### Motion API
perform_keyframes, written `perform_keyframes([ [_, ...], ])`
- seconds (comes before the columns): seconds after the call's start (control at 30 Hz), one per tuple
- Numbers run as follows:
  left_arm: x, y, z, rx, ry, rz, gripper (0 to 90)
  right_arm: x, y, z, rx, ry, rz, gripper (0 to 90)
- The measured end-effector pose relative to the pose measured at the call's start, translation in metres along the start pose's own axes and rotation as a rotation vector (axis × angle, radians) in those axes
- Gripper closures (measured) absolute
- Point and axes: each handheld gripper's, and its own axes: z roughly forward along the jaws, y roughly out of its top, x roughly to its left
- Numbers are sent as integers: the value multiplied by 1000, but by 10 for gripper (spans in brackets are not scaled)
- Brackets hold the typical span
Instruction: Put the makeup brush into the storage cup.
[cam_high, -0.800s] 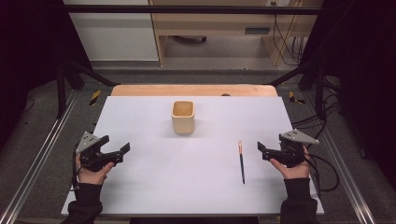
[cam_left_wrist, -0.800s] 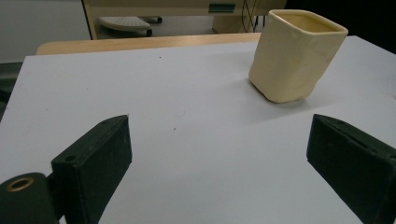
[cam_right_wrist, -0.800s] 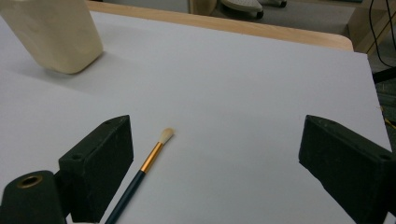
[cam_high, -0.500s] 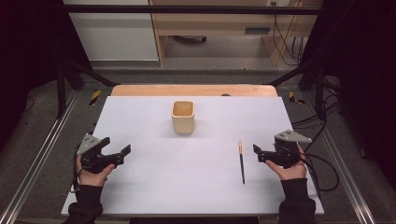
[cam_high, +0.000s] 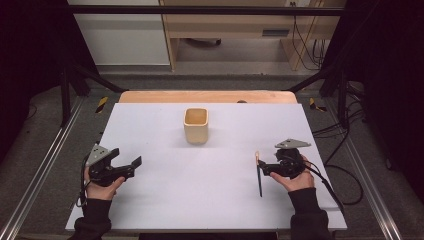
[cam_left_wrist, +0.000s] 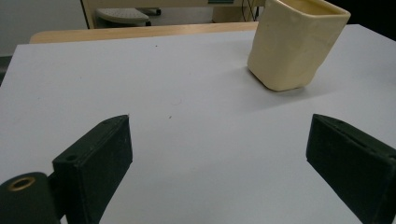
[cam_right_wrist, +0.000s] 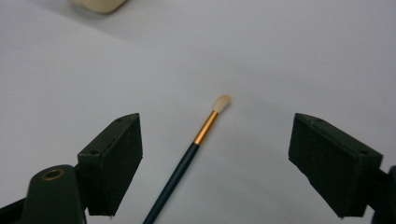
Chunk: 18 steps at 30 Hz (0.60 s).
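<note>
Between the wide-apart jaws of the right gripper (cam_right_wrist: 215, 163) lies a thin brush (cam_right_wrist: 194, 144): light, stiff, apt to roll; pinch its dark handle mid-length; left gripper (cam_left_wrist: 219, 158) gapes empty

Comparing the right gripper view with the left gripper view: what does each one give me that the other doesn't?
The right gripper view has the brush lying flat between the open jaws of the right gripper, pale bristles pointing away, untouched. The left gripper view has the cream square cup standing upright well beyond the open, empty left gripper, with the wooden table edge behind. Both share the white tabletop.
</note>
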Motion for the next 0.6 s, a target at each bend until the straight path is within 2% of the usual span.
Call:
perform_keyframes([
  [0.03, -1, 0, 0, 0, 2, 4, 67, 3, 0, 7, 43, 0, -9, 192],
  [0.37, -4, -2, 4, 19, -1, 11, 69, 8, -3, 26, 119, 3, 11, 302],
  [0.6, -3, -3, 5, 24, -1, 12, 74, 14, -8, 40, 190, 10, 8, 467],
])
